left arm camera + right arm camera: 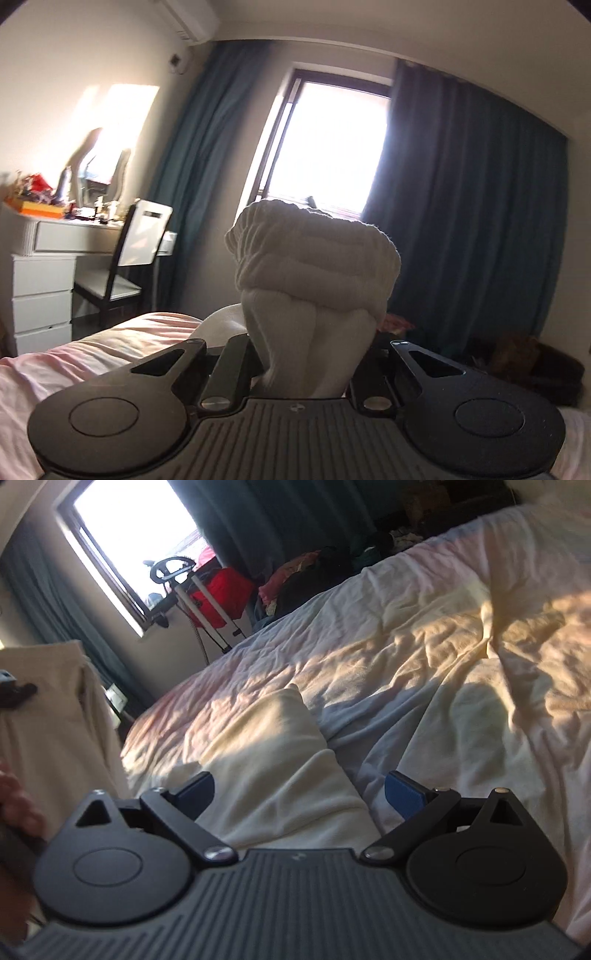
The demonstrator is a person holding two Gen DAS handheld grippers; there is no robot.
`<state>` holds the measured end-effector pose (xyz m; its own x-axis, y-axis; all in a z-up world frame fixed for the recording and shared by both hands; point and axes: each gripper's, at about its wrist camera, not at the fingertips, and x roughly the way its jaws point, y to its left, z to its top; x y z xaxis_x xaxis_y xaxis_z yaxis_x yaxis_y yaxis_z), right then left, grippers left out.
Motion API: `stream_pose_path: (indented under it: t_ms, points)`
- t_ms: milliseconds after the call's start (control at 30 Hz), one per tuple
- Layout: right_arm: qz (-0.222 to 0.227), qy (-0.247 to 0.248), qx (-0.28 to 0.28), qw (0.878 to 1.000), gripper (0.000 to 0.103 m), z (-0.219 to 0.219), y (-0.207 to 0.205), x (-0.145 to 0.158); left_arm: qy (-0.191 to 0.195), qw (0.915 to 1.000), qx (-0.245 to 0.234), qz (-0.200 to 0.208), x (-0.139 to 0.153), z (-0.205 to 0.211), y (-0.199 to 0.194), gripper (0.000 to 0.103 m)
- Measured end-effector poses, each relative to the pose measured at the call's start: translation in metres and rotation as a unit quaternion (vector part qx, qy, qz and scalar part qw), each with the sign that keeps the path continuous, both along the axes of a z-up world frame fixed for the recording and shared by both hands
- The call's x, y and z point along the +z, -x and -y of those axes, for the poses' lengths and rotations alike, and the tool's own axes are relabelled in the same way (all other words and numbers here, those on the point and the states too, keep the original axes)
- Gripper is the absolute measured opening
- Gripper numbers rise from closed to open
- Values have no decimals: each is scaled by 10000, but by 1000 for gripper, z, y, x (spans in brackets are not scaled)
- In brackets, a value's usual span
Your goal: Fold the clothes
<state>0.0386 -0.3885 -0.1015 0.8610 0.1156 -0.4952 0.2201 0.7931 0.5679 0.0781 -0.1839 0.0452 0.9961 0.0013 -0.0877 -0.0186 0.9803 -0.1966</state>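
Observation:
My left gripper (314,354) is shut on a cream white garment (314,266) with a ribbed elastic band, bunched upright between the fingers and held above the bed. In the right wrist view the same garment (55,716) hangs at the left edge, and another part of it (280,760) lies on the bed. My right gripper (299,794) is open, its blue pads (404,794) either side of that cloth, just above it.
The bed (443,646) has a wrinkled pale pink and white sheet. A white dresser (40,280) and chair (129,258) stand at the left. A window (325,147) with dark blue curtains is behind. Clothes piles (303,576) and a stand (207,602) lie beyond the bed.

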Motion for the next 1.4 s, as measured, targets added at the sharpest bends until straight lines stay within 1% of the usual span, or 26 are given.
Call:
stream_pose_path:
  t_ms: [100,133,200,233,333,367,400,433,467,500,600,633,667,700,767,933,1033,1133,1233,1300,1400]
  points:
    - [111,-530,-229,9983,100,27,3,-4,-464,9976,-474,-215,-43,59,5,13]
    - [148,-707,-305,9969,100,36,3,-5,-606,9957,-623,-314,-59,75,7,13]
    - [221,-1059,-457,9931,100,53,5,-8,-810,9907,-933,-569,-93,93,10,13]
    - [258,-1234,-533,9906,100,62,6,-10,-822,9884,-1077,-692,-107,96,12,14]
    - [373,-1793,-363,9824,100,72,-2,-21,-716,9839,-1338,-946,-130,92,11,18]
    - [361,-1929,-253,9802,100,71,-7,-24,-731,9820,-1443,-975,-132,88,9,25]
    - [333,-2053,-134,9780,100,70,-12,-28,-746,9800,-1547,-1004,-134,84,8,37]
    - [302,-2140,26,9764,100,67,-18,-30,-743,9773,-1690,-1039,-136,77,6,47]
    - [280,-2196,225,9749,100,62,-24,-31,-699,9728,-1924,-1084,-137,65,5,67]
    - [310,-2236,419,9733,100,56,-28,-30,-675,9678,-2153,-1119,-136,56,7,84]
    - [405,-2428,885,9652,101,43,-36,-28,-828,9538,-2642,-1169,-133,40,14,99]
    - [428,-2512,1016,9617,101,40,-39,-29,-948,9499,-2723,-1205,-133,37,16,102]
    - [372,-2526,1011,9615,103,38,-40,-30,-1074,9470,-2741,-1283,-133,33,18,101]
    - [306,-2509,947,9629,103,37,-40,-31,-1150,9442,-2774,-1353,-132,28,19,101]
    - [212,-2507,830,9643,103,36,-38,-34,-1106,9404,-2868,-1457,-130,9,20,102]
    - [97,-2475,520,9674,102,35,-26,-35,-1049,9435,-2635,-1716,-115,-51,20,102]
    - [184,-2245,437,9733,102,33,-16,-28,-1117,9461,-2495,-1737,-103,-83,24,102]
    - [447,-1766,426,9823,102,27,-6,-12,-1400,9499,-2211,-1707,-97,-99,41,102]
    - [779,-1417,547,9853,102,21,2,4,-1622,9527,-2044,-1557,-99,-111,55,102]
    - [855,-1132,681,9875,102,13,2,11,-1662,9528,-1998,-1572,-105,-116,62,102]
    - [790,-419,802,9928,100,-1,-6,21,-1654,9531,-1937,-1635,-111,-123,64,102]
